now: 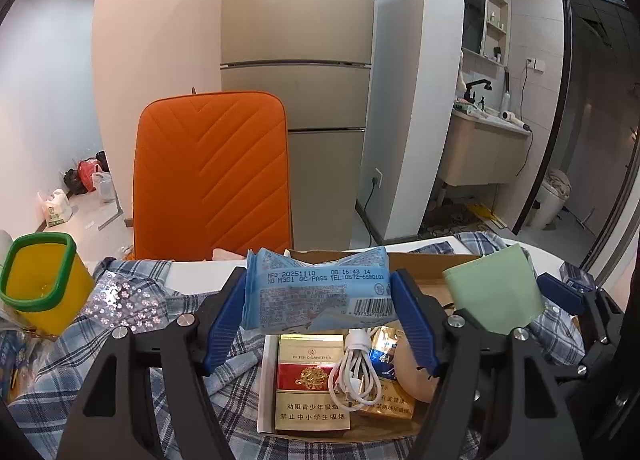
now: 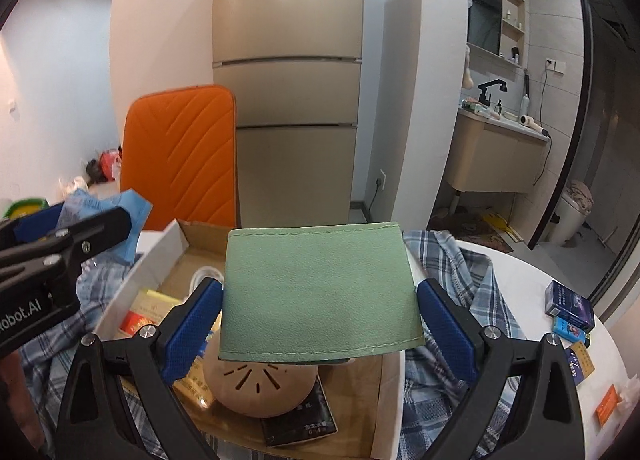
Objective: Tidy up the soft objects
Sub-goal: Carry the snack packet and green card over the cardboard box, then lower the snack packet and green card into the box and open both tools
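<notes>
My left gripper is shut on a blue tissue pack and holds it above an open cardboard box. My right gripper is shut on a green leather pouch and holds it above the same box. The pouch also shows at the right of the left wrist view. The left gripper with the blue pack shows at the left of the right wrist view. A blue plaid shirt lies under and around the box.
In the box lie a red and gold cigarette pack, a coiled white cable, a round tan object and a dark pack. A yellow cup with a green rim stands left. Blue packs lie right. An orange chair stands behind.
</notes>
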Demonstrator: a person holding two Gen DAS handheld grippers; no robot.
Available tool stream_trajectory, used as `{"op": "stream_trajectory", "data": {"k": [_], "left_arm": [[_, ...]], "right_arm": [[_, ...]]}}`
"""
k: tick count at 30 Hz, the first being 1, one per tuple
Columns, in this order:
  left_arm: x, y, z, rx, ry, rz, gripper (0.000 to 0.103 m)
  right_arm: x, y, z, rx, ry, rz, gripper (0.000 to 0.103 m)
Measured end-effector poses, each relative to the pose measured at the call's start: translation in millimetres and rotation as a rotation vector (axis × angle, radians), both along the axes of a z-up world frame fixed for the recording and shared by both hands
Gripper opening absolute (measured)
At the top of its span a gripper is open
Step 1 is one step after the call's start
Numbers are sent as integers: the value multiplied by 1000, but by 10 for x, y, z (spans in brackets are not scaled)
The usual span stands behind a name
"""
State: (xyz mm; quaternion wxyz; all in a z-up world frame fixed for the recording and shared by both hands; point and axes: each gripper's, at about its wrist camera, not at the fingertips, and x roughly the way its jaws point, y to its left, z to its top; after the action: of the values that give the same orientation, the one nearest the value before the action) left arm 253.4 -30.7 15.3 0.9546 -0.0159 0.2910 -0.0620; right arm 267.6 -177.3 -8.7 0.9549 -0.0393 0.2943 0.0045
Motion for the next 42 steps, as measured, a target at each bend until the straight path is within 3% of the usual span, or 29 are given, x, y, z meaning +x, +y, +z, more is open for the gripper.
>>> {"op": "stream_trajectory", "data": {"k": [9,12,17,35,42], "left_arm": [[39,43,-47,2,19,4,71],[27,61,-37,10,6,16,74],[-21,83,20,11,-44,32,96],[-193,197,309,-21,-128,47,96],[-325,215,490,-29,-181,56,96]], "right_arm": [[32,110,-112,-20,29,37,99],[4,94,-117,5,-2,54,99],[11,107,-133,-28,-3,53,100],[-189,-104,262,20,-140,-9,100],[-387,-187,539,10,-254,-45,101]]}}
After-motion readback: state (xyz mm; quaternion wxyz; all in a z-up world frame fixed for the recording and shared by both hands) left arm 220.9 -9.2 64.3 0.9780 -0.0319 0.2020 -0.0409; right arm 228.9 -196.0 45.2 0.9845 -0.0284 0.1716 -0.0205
